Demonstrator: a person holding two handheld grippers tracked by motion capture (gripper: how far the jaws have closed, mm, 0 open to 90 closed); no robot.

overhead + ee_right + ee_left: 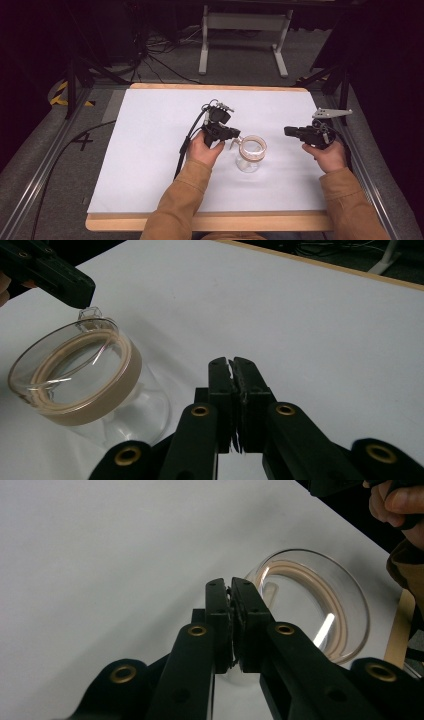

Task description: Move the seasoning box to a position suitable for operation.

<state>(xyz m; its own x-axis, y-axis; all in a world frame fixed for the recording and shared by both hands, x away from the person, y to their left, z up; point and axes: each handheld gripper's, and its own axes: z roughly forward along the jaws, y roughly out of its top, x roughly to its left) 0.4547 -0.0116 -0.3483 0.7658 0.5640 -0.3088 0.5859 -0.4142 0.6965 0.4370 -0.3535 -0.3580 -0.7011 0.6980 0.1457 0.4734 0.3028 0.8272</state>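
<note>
A clear glass jar (pixel 251 154) with a beige band round its mouth stands on the white sheet (pixel 150 150), right of centre. A small glass tab (pixel 89 313) sticks up from its rim. My left gripper (pixel 237 133) comes in from the jar's left, and its jaws are shut on that tab at the rim. In the left gripper view the jaws (pixel 230 586) stand together in front of the jar (pixel 320 605). My right gripper (pixel 287 131) is held right of the jar, apart from it, shut and empty (pixel 231 362). The jar (pixel 85 380) lies to its left there.
The white sheet covers a wooden table (pixel 210 220) with open room to the left and behind the jar. A black cable (pixel 182 150) trails from the left gripper towards me. A white stand (pixel 245 40) and floor cables lie beyond the far edge.
</note>
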